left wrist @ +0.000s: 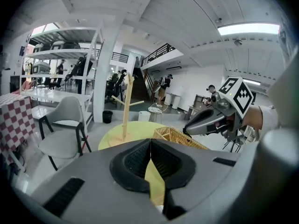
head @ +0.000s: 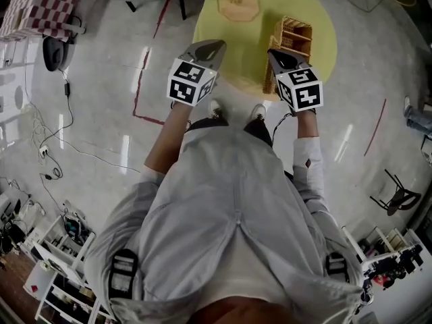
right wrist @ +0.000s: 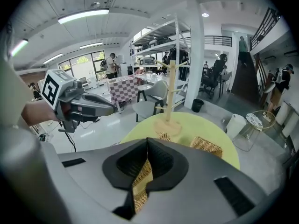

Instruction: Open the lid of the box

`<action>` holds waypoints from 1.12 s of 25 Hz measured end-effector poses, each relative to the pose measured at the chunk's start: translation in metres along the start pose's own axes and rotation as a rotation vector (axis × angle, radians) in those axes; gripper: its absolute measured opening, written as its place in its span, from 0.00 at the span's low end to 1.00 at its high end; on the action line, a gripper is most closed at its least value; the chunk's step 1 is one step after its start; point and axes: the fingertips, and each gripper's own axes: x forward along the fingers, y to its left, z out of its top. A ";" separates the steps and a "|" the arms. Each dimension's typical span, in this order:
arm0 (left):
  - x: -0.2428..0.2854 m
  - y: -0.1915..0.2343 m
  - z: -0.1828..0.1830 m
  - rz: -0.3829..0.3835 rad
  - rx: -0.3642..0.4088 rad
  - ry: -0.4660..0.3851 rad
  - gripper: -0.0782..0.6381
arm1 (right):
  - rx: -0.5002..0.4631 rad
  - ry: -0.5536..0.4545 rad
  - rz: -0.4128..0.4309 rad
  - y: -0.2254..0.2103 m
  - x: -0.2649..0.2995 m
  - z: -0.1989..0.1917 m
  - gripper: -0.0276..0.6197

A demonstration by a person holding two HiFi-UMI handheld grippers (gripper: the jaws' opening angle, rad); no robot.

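Head view looks down on a person standing at a round yellow surface (head: 223,32), a gripper held out in each hand. The wicker box (head: 293,40) sits on the surface's right part, and a wooden stand (head: 239,2) is beside it toward the middle. The left gripper (head: 214,44) hangs over the surface's near edge, well clear of the box. The right gripper (head: 273,54) is at the box's near side, its tip just above the wicker; I cannot tell whether it touches.

Left gripper view shows its fingers (left wrist: 135,160) pressed together with nothing between them, and the right gripper's tip low over the box (left wrist: 180,136). Right gripper view shows its own fingers (right wrist: 161,160) closed on each other too, empty, with wicker showing below them. A grey chair (left wrist: 65,125) stands on the floor beyond the surface.
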 end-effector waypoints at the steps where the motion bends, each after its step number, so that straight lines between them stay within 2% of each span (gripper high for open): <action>1: -0.001 0.005 -0.003 0.008 -0.009 0.004 0.15 | -0.001 0.008 0.011 0.002 0.009 -0.001 0.08; 12: -0.014 0.051 -0.025 0.062 -0.069 0.046 0.15 | 0.003 0.125 0.115 0.034 0.087 -0.024 0.08; 23: -0.007 0.056 -0.040 0.053 -0.077 0.101 0.15 | 0.047 0.231 0.169 0.041 0.129 -0.065 0.08; 28: -0.004 0.055 -0.049 0.053 -0.085 0.122 0.15 | -0.001 0.288 0.166 0.040 0.143 -0.078 0.08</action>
